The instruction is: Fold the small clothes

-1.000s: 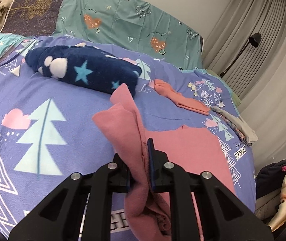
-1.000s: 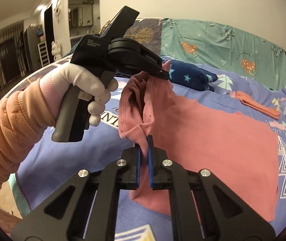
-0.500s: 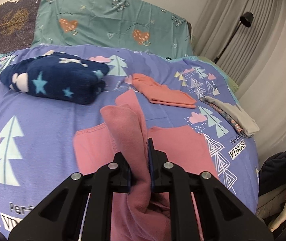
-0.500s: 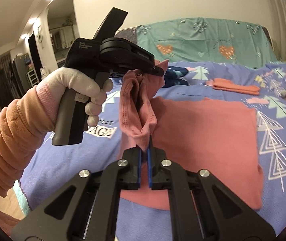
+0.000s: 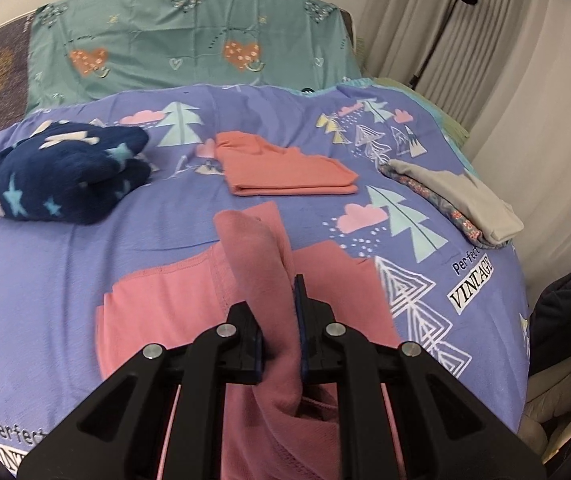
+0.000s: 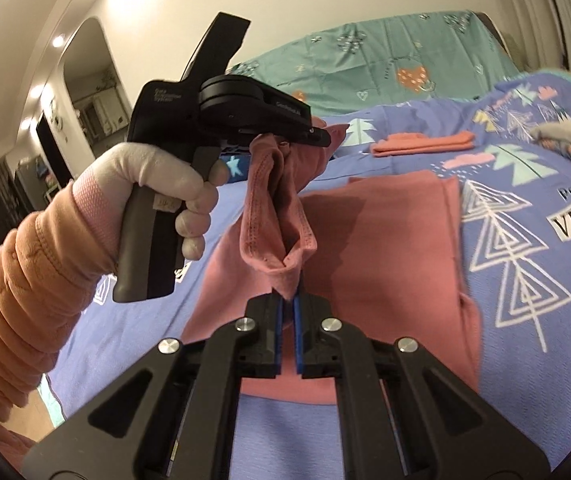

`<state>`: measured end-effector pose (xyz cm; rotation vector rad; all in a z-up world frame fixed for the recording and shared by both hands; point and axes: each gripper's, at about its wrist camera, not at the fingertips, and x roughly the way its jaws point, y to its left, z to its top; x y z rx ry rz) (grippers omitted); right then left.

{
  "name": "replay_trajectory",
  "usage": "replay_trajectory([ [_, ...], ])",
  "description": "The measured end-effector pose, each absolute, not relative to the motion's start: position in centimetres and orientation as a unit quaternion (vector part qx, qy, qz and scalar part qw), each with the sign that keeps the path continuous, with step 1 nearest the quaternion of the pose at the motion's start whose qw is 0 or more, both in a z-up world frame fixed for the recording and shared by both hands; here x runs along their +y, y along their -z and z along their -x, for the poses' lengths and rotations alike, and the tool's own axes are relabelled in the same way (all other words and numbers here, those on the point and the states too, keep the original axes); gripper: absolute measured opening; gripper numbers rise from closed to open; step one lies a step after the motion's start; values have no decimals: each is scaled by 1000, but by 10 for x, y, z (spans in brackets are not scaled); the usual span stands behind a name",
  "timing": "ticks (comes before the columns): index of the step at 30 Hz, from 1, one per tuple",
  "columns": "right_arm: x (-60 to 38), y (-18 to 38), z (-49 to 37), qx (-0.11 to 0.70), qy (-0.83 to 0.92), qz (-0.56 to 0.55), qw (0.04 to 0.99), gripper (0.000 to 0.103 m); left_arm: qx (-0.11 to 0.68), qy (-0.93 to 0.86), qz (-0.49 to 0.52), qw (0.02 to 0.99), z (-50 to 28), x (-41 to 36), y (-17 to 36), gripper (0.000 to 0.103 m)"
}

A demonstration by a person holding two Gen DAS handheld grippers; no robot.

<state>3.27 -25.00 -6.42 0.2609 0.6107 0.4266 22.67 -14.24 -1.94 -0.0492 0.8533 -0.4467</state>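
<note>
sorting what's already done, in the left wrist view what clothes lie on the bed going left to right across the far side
navy star blanket → folded orange garment → folded grey garment

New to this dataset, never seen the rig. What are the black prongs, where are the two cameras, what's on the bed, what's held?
No robot: a person holds a handheld two-finger gripper in each hand, each with a fisheye camera looking along its fingers.

The left wrist view shows the left gripper shut on the pink garment. The right wrist view shows the right gripper pinching another edge of it, with the gloved left hand working the other tool.

On the purple bedspread lie a navy star blanket, a folded orange piece and a grey folded piece.
</note>
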Motion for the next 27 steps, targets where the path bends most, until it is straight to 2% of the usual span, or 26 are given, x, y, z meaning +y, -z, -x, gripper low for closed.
replay_trajectory([
  [10, -306, 80, -36, 312, -159, -169, 921, 4, 427, 241, -19, 871, -234, -211, 39, 12],
  [18, -333, 101, -42, 342, -150, -206, 904, 4, 457, 229, -62, 857, -243, -250, 75, 14],
  [23, -335, 107, -42, 355, -163, -215, 895, 4, 434, 247, -79, 863, -218, -256, 58, 36],
  [27, -336, 107, -40, 358, -172, -226, 889, 4, 387, 253, -109, 880, -185, -243, 30, 43],
])
